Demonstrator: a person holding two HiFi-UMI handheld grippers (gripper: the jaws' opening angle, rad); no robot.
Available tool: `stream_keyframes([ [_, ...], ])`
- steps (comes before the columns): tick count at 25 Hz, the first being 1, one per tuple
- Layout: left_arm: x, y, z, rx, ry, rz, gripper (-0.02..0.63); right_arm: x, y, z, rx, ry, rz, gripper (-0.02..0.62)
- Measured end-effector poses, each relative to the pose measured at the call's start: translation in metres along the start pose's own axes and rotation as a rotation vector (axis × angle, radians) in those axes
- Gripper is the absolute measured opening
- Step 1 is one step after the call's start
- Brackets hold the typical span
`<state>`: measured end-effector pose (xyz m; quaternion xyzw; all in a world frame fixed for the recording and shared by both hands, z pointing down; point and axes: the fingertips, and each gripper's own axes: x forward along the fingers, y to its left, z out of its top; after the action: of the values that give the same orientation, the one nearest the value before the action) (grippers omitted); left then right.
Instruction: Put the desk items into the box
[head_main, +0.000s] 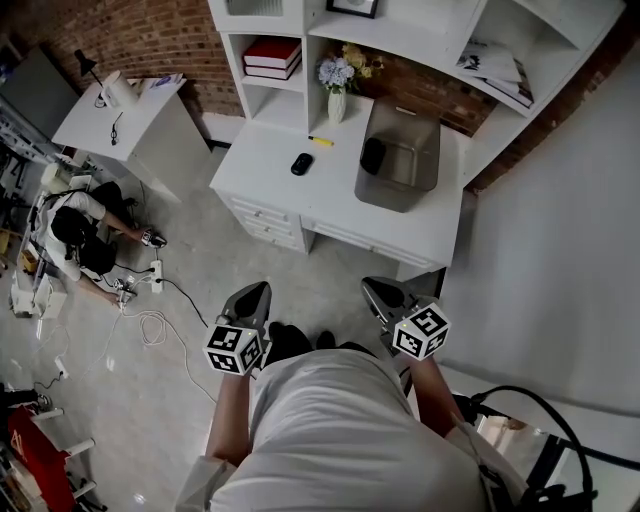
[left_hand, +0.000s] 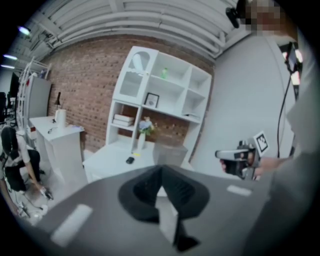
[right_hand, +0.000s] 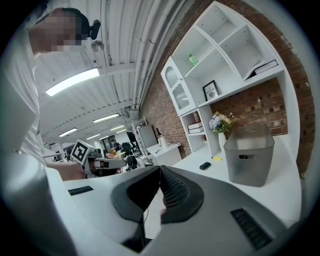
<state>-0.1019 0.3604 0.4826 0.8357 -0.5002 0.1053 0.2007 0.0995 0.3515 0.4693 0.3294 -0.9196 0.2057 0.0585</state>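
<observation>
Plainly, both tools are shut and empty. The left gripper (head_main: 260, 290) sits low and left of centre in the head view, and in its own view its jaws meet at the tips with nothing between them. The right gripper (head_main: 372, 286), low and right of centre, has its jaws pressed together in the same way. Both point up the frame toward the white desk (head_main: 260, 170) and are well apart from it, above the pale floor.

On the desk, in the upper middle of the head view, a small black oval device (head_main: 302, 163) lies on the bare top. A yellow marker (head_main: 320, 141) lies near it, closer to the shelving. A white vase of flowers (head_main: 336, 95) stands upright just beyond the marker.

The grey box (head_main: 420, 185) stands at the desk's right end, open side up. A dark shape shows against its left inner wall (what it is cannot be made out).

Red books (head_main: 272, 55) lie stacked in the shelf compartment above. At the left edge, a second person (head_main: 75, 235) crouches on the floor among cables.
</observation>
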Motion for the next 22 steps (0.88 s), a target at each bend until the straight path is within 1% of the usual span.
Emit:
stream_keyframes([
  [8, 0.017, 0.007, 0.009, 0.000, 0.004, 0.013, 0.003, 0.000, -0.026, 0.005, 0.009, 0.008, -0.030, 0.002],
  [13, 0.031, 0.022, 0.014, -0.004, 0.013, 0.014, 0.003, 0.010, -0.038, 0.008, 0.013, 0.015, -0.050, 0.002],
  [22, 0.070, 0.060, 0.029, -0.005, 0.030, -0.018, 0.003, 0.047, -0.062, 0.018, 0.025, 0.026, -0.092, 0.002],
])
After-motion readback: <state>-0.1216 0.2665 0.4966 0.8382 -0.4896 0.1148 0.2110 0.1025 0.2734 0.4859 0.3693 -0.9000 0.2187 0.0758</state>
